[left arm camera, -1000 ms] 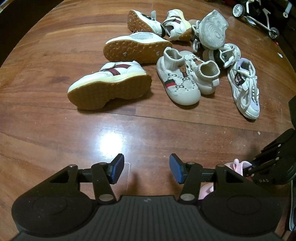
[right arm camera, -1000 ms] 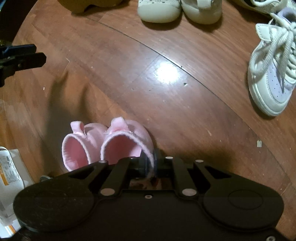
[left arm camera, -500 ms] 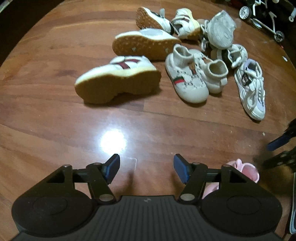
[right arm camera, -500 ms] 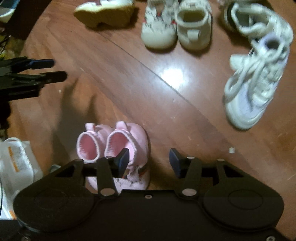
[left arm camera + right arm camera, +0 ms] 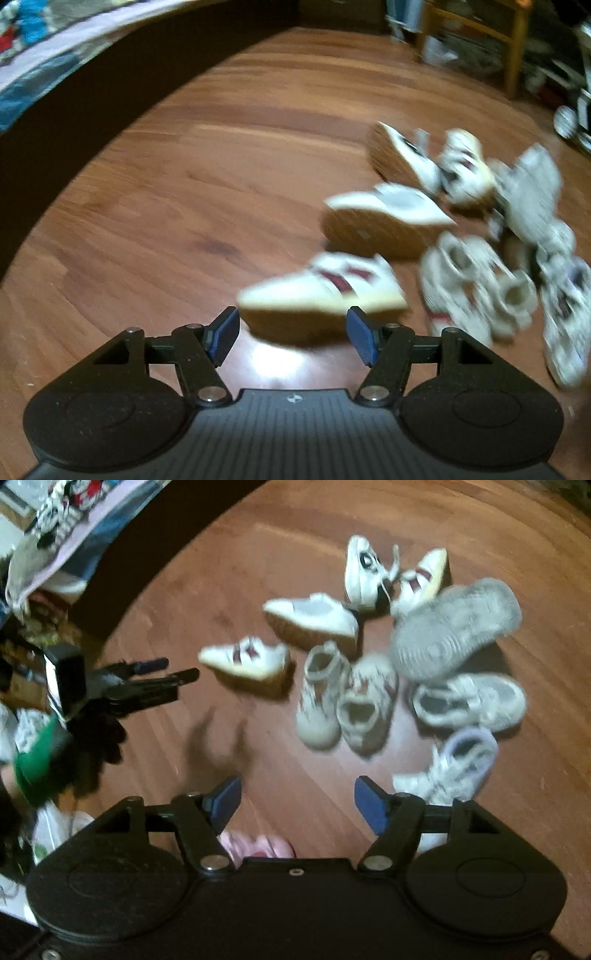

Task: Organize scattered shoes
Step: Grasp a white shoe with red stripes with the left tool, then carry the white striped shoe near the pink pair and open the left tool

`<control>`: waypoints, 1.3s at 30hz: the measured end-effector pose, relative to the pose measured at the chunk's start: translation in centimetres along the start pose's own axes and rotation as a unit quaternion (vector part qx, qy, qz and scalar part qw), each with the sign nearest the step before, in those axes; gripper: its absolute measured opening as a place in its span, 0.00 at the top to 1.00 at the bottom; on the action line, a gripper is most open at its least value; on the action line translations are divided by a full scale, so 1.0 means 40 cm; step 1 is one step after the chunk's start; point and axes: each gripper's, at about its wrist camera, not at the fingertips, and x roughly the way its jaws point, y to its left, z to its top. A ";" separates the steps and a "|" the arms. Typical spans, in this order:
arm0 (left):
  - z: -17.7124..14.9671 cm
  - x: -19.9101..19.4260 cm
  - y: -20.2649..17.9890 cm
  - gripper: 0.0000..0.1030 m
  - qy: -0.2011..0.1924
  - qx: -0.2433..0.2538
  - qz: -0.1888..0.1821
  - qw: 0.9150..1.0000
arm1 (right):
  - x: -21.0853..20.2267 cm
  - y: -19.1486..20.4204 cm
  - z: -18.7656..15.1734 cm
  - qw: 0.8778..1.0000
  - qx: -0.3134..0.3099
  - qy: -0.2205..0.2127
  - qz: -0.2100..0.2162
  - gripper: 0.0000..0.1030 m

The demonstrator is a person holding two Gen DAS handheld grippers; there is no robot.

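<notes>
Right gripper (image 5: 297, 801), jaws just opened and empty, above blurred white shoes (image 5: 369, 657).

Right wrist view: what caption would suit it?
Open right gripper above pink booties, facing a heap of white shoes on wood floor.

Home room: wood floor (image 5: 221, 177); bedspread (image 5: 44, 48); wooden chair (image 5: 513, 40)

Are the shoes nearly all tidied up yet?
Not nearly. Done: the pink shoes sit together below the right claw, whose jaws have just been opening with nothing between them. In hand: nothing yet; the open left claw points at the white shoe with red stripes, lying on its side. Left: the jumbled pile of white and grey shoes on the wooden floor.
</notes>
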 end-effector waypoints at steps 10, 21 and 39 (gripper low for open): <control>0.002 0.119 0.008 0.39 0.029 -0.008 -0.015 0.999 | -0.021 -0.035 0.036 1.000 0.009 -0.003 0.026 0.27; -0.126 0.030 -0.003 0.38 0.102 0.072 -0.161 0.979 | -0.065 -0.088 0.037 0.999 0.037 -0.010 0.036 0.26; -0.073 0.060 0.018 0.31 0.067 0.327 -0.135 0.933 | -0.075 -0.076 0.056 0.999 0.034 -0.015 0.036 0.25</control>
